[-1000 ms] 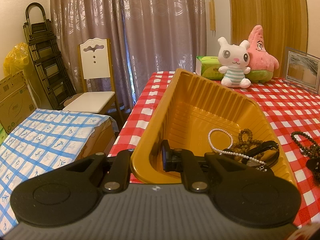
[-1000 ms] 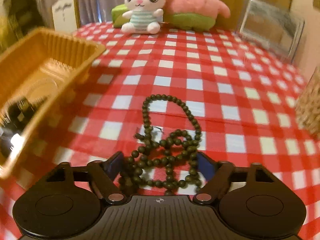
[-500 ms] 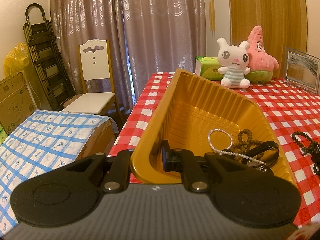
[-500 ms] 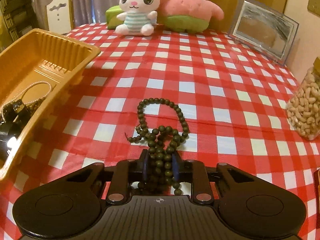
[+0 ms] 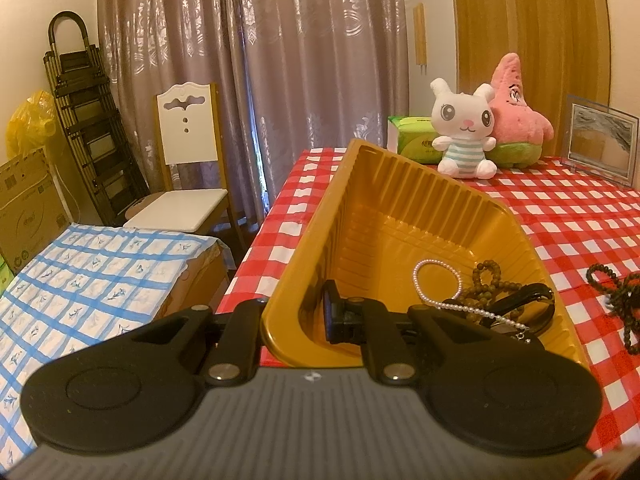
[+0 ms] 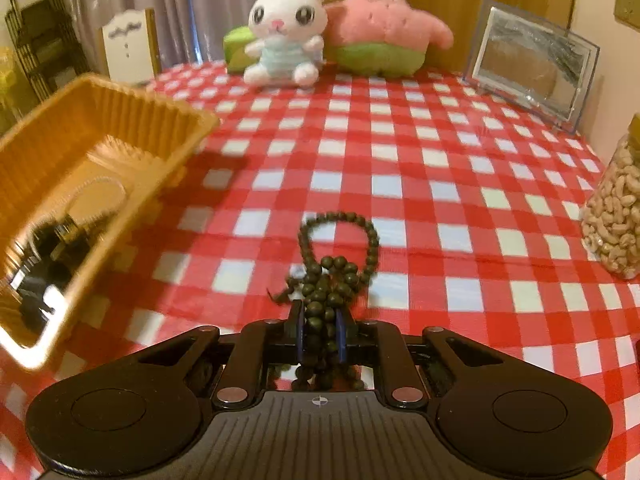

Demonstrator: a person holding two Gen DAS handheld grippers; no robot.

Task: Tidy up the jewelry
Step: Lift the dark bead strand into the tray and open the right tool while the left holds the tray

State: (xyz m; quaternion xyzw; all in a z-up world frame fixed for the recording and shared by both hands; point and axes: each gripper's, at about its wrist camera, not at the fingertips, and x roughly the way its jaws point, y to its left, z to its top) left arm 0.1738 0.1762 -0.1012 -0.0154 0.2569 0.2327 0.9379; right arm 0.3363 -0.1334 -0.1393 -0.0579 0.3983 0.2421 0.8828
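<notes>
A gold plastic tray [image 5: 400, 216] stands on the red checked table. In it lie a pearl bracelet [image 5: 436, 280], a brown bead string [image 5: 486, 284] and a black strap [image 5: 528, 300]. My left gripper [image 5: 296, 316] is shut on the tray's near wall, one finger outside and one inside. To the right of the tray [image 6: 120, 120], a dark bead necklace [image 6: 340, 248] lies bunched on the cloth. My right gripper [image 6: 320, 336] is closing on its near end, and the blue pads press the beads. The necklace [image 5: 616, 292] also shows at the right edge of the left wrist view.
A white plush rabbit [image 6: 284, 36], a pink plush star [image 6: 384, 28] and a picture frame [image 6: 528, 64] line the table's far side. A jar of nuts [image 6: 616, 208] stands at the right. Left of the table's edge are a chair [image 5: 184, 168] and a blue checked surface [image 5: 80, 280].
My right gripper's jaws have come together on the dark bead necklace, bunching its beads between the pads. The left gripper and the tray have kept still.
</notes>
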